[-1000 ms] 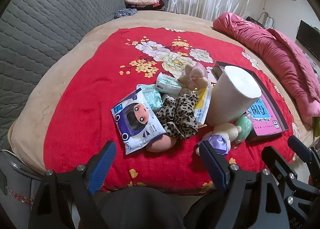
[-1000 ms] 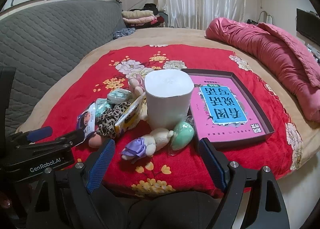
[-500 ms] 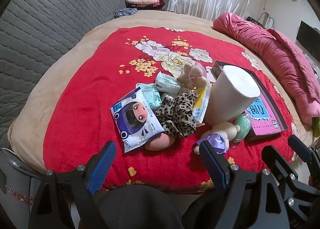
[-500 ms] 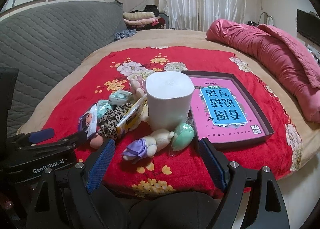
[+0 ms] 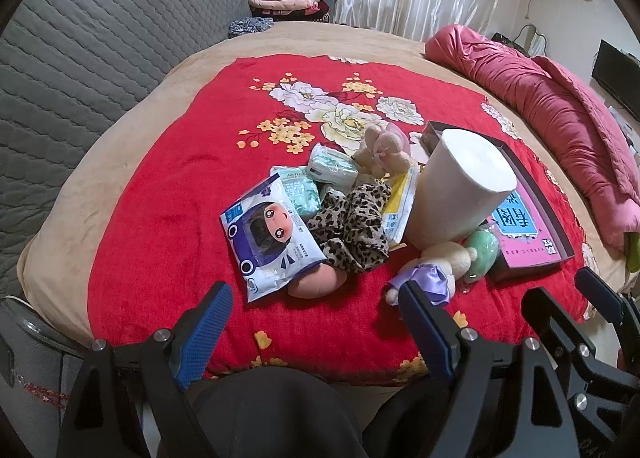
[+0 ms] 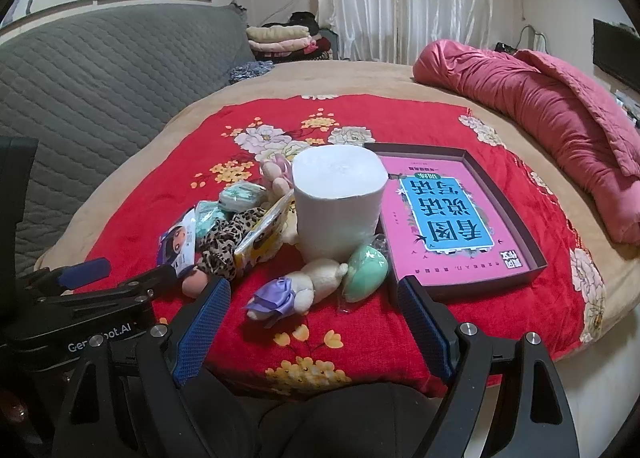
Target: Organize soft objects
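A heap of soft things lies on the red floral blanket [image 5: 160, 218]: a white paper roll [image 5: 460, 194] [image 6: 338, 202], a leopard-print scrunchie [image 5: 352, 226] [image 6: 224, 238], a cartoon-face wipes pack [image 5: 272, 234], small tissue packs [image 5: 332, 168], a plush toy with a purple bow [image 6: 296, 292] [image 5: 432, 270], a green sponge [image 6: 366, 272] and a pink plush [image 5: 384, 146]. To their right sits a dark tray [image 6: 504, 198] with a pink book in it. My left gripper [image 5: 316, 322] and right gripper [image 6: 316, 322] hover open and empty at the blanket's near edge.
A rolled pink quilt [image 6: 540, 114] lies along the right side of the bed. A grey quilted headboard [image 5: 80, 58] rises on the left. Folded clothes [image 6: 280, 38] are stacked at the back by white curtains.
Both grippers have drawn back and risen slightly; the heap looks a little farther off. Nothing on the bed has moved.
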`<action>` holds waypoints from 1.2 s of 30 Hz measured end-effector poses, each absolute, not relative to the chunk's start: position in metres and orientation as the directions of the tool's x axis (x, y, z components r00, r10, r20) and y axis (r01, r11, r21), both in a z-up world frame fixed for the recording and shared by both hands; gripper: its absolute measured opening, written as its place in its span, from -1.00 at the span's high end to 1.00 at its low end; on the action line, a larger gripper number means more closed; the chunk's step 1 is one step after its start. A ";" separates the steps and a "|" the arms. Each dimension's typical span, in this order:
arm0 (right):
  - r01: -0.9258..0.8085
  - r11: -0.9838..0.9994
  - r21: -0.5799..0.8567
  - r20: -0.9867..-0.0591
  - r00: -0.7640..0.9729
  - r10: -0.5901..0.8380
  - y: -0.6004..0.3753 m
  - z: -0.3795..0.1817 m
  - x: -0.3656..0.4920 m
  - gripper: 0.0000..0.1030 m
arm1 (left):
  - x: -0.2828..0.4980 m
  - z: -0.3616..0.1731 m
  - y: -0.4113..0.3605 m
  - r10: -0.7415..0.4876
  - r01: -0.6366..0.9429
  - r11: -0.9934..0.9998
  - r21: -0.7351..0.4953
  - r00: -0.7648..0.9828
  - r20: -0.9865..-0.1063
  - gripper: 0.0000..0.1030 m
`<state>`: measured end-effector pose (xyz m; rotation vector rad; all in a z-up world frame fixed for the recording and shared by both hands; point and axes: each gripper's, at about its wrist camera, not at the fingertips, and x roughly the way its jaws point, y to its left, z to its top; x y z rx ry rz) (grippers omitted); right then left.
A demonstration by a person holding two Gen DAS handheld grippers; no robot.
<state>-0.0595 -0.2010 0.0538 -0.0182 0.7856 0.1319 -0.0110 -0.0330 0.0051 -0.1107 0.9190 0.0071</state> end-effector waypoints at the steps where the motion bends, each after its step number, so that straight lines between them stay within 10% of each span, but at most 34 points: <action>1: -0.124 0.992 0.034 -0.706 0.699 0.112 -0.201 0.054 -0.060 -0.67 | -0.011 0.005 -0.034 -0.041 -0.053 0.994 -0.092 0.607 -0.794 -0.64; 36: -0.089 0.994 0.061 -0.733 0.672 0.105 -0.214 0.041 -0.049 -0.67 | -0.004 -0.010 -0.015 -0.064 -0.101 0.984 -0.148 0.571 -0.818 -0.64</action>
